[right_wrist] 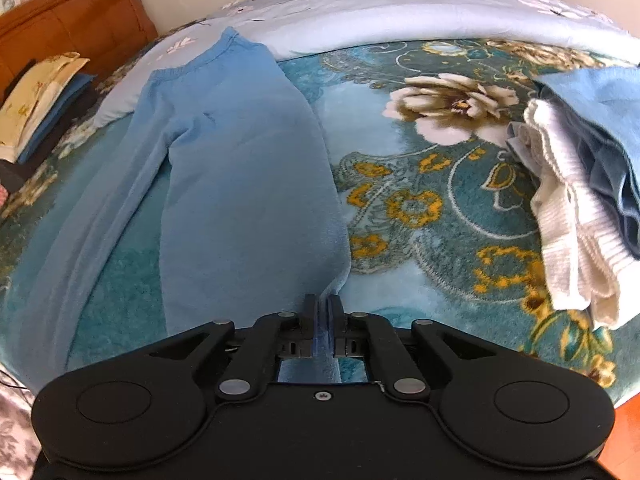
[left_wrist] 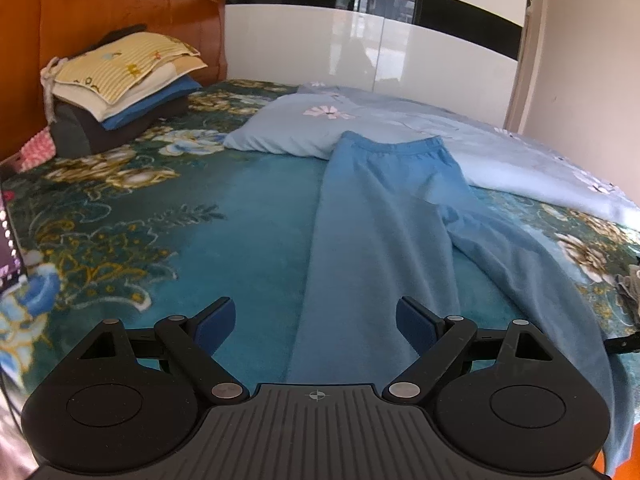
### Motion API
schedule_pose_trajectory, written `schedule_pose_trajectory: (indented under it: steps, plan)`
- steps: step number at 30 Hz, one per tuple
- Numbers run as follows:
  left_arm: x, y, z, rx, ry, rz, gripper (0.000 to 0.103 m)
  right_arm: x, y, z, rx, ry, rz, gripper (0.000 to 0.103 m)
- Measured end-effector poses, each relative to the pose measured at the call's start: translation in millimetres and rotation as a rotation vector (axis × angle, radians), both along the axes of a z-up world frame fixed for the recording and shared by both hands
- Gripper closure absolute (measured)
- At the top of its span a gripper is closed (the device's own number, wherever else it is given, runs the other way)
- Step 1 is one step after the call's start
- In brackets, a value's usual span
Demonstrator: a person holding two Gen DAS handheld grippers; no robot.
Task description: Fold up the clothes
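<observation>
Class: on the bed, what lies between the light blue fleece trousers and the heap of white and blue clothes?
Only bare floral teal blanket separates the trousers from the heap, seen in the right wrist view.

— What lies at ten o'clock?
— A wooden headboard [left_wrist: 112, 20]; before it, a striped yellow pillow [left_wrist: 128, 66] tops a pile of bedding.
— And at twelve?
— A glossy white wardrobe [left_wrist: 372, 44]; a pale floral quilt [left_wrist: 500, 152] lies on the teal floral blanket [left_wrist: 140, 208].
</observation>
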State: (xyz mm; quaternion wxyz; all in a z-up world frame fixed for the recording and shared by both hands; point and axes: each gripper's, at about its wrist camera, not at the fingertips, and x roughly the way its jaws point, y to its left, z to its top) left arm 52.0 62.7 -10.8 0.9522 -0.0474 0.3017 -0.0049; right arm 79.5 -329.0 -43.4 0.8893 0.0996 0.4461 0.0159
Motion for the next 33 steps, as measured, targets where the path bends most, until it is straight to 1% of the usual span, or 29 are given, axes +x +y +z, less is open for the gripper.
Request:
schedule_pose_trajectory:
  steps: [1, 4, 5, 7, 8, 10, 14, 15, 18, 21, 24, 26, 27, 29, 31, 33]
  plan:
    - [5.9, 1.0, 1.8, 0.006, -0.003, 0.000, 0.016, 1.9, -0.4, 2.4, -0.007, -0.009, -0.003, 0.090]
    - [28.9, 5.1, 10.2, 0.013, -0.020, -0.003, 0.016, 11.7, -3.1, 11.8, -0.022, -0.045, -0.003, 0.087]
    - [37.8, 6.0, 12.6, 0.014, -0.026, -0.006, 0.016, 16.4, -3.4, 15.3, -0.023, -0.055, -0.001, 0.084]
    - [57.0, 7.2, 16.9, 0.021, -0.037, -0.012, 0.015, 28.6, -2.3, 23.4, -0.032, -0.080, 0.009, 0.074]
    - [67.2, 7.6, 19.0, 0.028, -0.040, -0.014, 0.015, 35.3, -0.4, 27.5, -0.045, -0.094, 0.016, 0.072]
    - [85.5, 6.9, 16.7, 0.029, -0.031, -0.019, 0.015, 51.0, 5.1, 35.3, -0.076, -0.120, 0.031, 0.064]
    - [121.4, 5.2, 10.5, 0.027, -0.009, -0.030, 0.015, 83.1, 15.8, 40.8, -0.099, -0.144, 0.055, 0.059]
    - [130.4, 4.7, 7.7, 0.026, -0.003, -0.034, 0.015, 90.5, 19.6, 40.1, -0.108, -0.145, 0.061, 0.056]
    - [155.0, 3.3, -3.4, 0.024, 0.014, -0.040, 0.015, 112.3, 32.0, 34.7, -0.146, -0.150, 0.100, 0.055]
    - [175.2, -0.2, -16.7, 0.018, 0.050, -0.052, 0.015, 130.9, 42.4, 27.2, -0.188, -0.149, 0.123, 0.054]
    - [182.8, 2.3, -26.4, 0.024, 0.091, -0.044, 0.015, 140.2, 46.5, 17.3, -0.194, -0.133, 0.124, 0.052]
    - [176.6, 4.1, -31.6, 0.012, 0.082, -0.054, 0.015, 138.7, 43.2, 12.0, -0.185, -0.125, 0.116, 0.051]
    - [173.3, 3.5, -34.8, 0.022, 0.081, -0.058, 0.015, 135.6, 38.6, 9.8, -0.186, -0.124, 0.108, 0.050]
    - [169.4, -0.2, -41.7, 0.087, 0.093, -0.060, 0.015, 129.6, 29.2, 5.5, -0.190, -0.122, 0.091, 0.050]
    - [167.0, -3.0, -46.6, 0.114, 0.109, -0.057, 0.015, 124.4, 17.1, 0.0, -0.186, -0.107, 0.059, 0.051]
    - [164.7, -5.5, -51.2, 0.135, 0.125, -0.054, 0.015, 119.3, 2.6, -5.8, -0.146, -0.076, 0.008, 0.051]
